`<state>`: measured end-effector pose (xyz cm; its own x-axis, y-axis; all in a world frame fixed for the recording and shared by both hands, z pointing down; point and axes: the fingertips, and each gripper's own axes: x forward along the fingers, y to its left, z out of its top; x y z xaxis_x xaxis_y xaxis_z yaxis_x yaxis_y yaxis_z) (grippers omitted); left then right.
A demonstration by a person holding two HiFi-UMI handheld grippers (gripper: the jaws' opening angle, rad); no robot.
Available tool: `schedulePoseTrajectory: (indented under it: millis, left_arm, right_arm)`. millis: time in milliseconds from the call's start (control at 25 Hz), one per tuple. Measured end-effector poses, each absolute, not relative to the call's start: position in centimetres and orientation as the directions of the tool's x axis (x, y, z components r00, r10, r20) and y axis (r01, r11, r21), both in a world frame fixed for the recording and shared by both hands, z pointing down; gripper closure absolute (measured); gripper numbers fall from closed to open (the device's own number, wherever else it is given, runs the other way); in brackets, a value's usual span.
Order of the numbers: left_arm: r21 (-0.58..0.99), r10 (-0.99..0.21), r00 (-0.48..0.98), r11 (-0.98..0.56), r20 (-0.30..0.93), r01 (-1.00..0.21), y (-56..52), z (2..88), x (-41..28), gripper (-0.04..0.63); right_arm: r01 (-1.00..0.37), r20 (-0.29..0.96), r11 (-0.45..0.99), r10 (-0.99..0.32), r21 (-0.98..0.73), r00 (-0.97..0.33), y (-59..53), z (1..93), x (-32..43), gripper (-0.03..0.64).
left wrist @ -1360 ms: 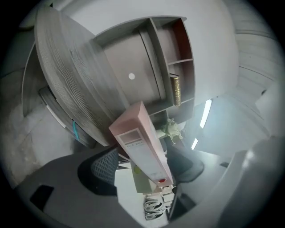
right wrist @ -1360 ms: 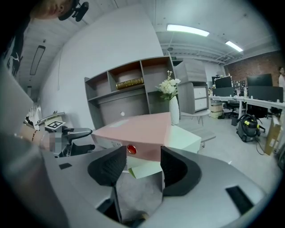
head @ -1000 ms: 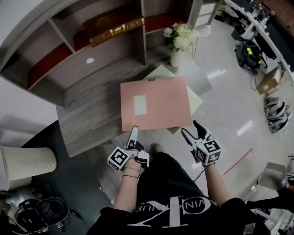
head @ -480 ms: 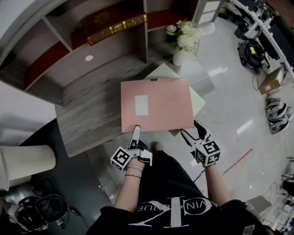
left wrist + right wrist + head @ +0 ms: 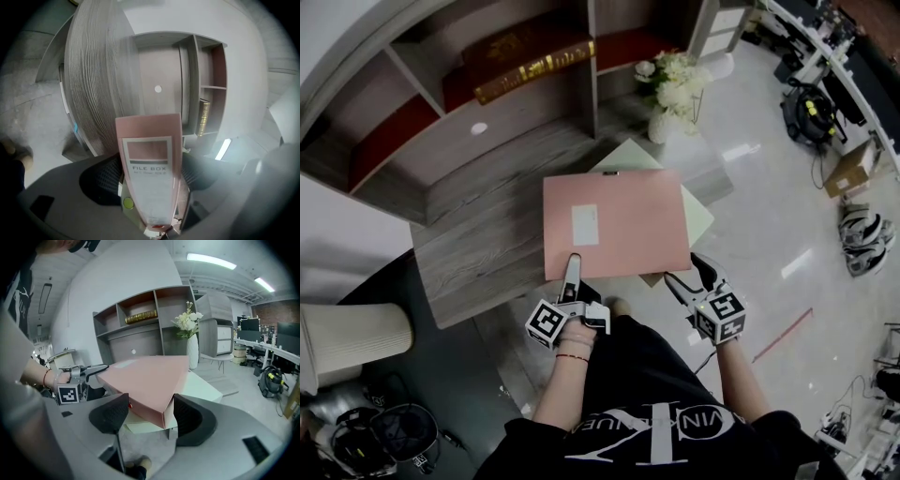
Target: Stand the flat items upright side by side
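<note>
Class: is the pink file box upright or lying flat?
Lying flat: the pink box shows its broad face upward, atop a pale green box.

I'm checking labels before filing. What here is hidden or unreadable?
Head view: pale green item, mostly covered by the pink file box; no label shows.
Left gripper view: spine label, print under FILE BOX too blurred.
Head view: shelf book, gold lettering too small.
</note>
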<state>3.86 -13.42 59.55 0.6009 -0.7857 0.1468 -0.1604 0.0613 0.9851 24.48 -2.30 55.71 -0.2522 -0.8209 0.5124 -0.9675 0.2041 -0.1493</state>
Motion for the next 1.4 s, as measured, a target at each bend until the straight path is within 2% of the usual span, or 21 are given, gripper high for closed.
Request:
schedulePoseTrajectory:
  millis: [120,520,840,1080,1400]
  left_arm:
    - [0.985,-0.794,0.590,0.063,0.148,-0.162,-13.8,59.3,3.7,0.267]
    - [0.982,-0.837,0.529,0.054,0.145,-0.184,-15.6,56.6,2.0,0.309]
    - [0.965,-0.892,0.425,0.040,0.151,-0.260,-17.9,53.3,-2.6,0.318]
    - [0.926,-0.923,0.361,-0.013,0.134,-0.378,-18.9,49.8,-6.2,0.318]
    - [0.889,-0.952,0.271,0.001,0.141,-0.458,-18.7,47.1,-11.0,0.318]
  right_arm:
    - [-0.964,0.518,0.216,-0.813,-0.157,-0.266,-2.4,55.7,24.5,0.304]
    - [-0.949,0.503,0.277,-0.805,-0.153,-0.316,-4.6,54.6,23.6,0.308]
    - [-0.931,0.486,0.365,-0.815,0.011,-0.314,-8.4,53.0,21.2,0.290]
    - [-0.841,0.474,0.539,-0.755,0.053,-0.453,-11.3,52.2,16.0,0.290]
    - [-0.664,0.474,0.743,-0.615,0.080,-0.630,-13.8,52.1,7.6,0.295]
